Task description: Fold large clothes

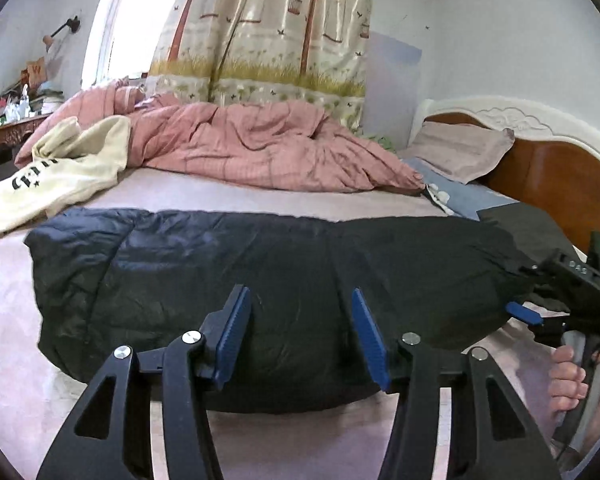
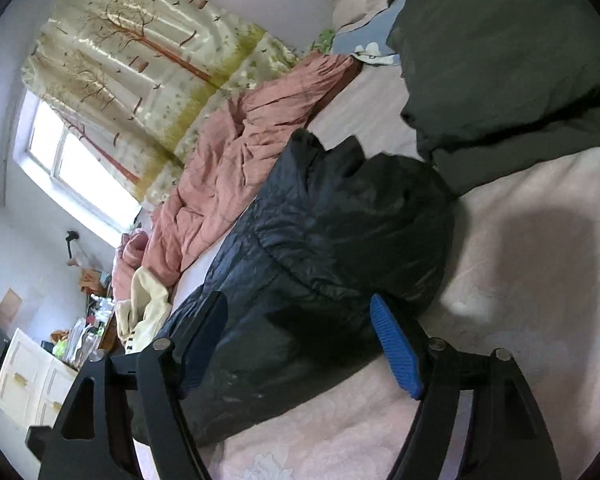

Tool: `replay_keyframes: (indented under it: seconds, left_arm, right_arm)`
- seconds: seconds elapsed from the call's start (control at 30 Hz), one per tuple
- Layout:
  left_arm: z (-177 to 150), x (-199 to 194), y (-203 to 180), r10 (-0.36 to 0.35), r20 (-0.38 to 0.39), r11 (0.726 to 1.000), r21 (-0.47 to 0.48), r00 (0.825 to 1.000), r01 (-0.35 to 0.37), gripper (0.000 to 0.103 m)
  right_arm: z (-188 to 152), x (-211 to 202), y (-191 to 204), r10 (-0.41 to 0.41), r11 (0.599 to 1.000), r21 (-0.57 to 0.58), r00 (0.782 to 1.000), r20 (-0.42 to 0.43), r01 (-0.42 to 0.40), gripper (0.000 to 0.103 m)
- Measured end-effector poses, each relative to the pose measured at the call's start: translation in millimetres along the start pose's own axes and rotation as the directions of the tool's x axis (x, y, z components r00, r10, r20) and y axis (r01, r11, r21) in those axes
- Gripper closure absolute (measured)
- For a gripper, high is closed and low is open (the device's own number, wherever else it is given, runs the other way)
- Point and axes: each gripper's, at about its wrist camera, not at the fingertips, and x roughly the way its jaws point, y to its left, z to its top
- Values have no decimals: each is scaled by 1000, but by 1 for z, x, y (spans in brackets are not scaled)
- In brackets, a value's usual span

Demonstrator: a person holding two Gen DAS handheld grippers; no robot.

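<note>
A dark navy puffy jacket (image 1: 220, 260) lies folded in a long bundle across the pale pink bed sheet (image 1: 4, 300). My left gripper (image 1: 300, 296) hovers open over its near edge, blue pads (image 1: 236, 320) apart with nothing pinched between them. In the right wrist view the same jacket (image 2: 340, 220) runs away from the camera, and my right gripper (image 2: 298, 300) stands wide open over its end, its pads clear of the fabric. At the left wrist view's right edge a person's hand (image 1: 568, 372) holds the right gripper's handle.
A crumpled pink quilt (image 1: 260, 144) fills the far side of the bed. A cream sweatshirt (image 1: 60, 168) lies at the left. A dark grey garment (image 2: 500, 60) sits beyond the jacket near the pillow (image 1: 460, 148) and wooden headboard (image 1: 560, 168). A cluttered desk (image 1: 4, 124) stands far left.
</note>
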Motion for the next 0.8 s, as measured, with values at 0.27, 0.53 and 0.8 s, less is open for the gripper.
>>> replay_keyframes:
  seconds: [0.27,0.53,0.8]
  left_arm:
    - [-3,5,-8,-5,-19,1000,11,1000,5,50]
    - [1,-3,-1,20,-1,1000,5,1000,-20,49]
    - [29,-35,31,81,88,996,-42,993,-78,45]
  right_arm:
    - [-20,-19,-5,-138,985,128,977,165,118,11]
    - [8,31,-8,-43,997,65,996,73,38,7]
    - [24,0,7,-181,982,-33,974,134,187,85]
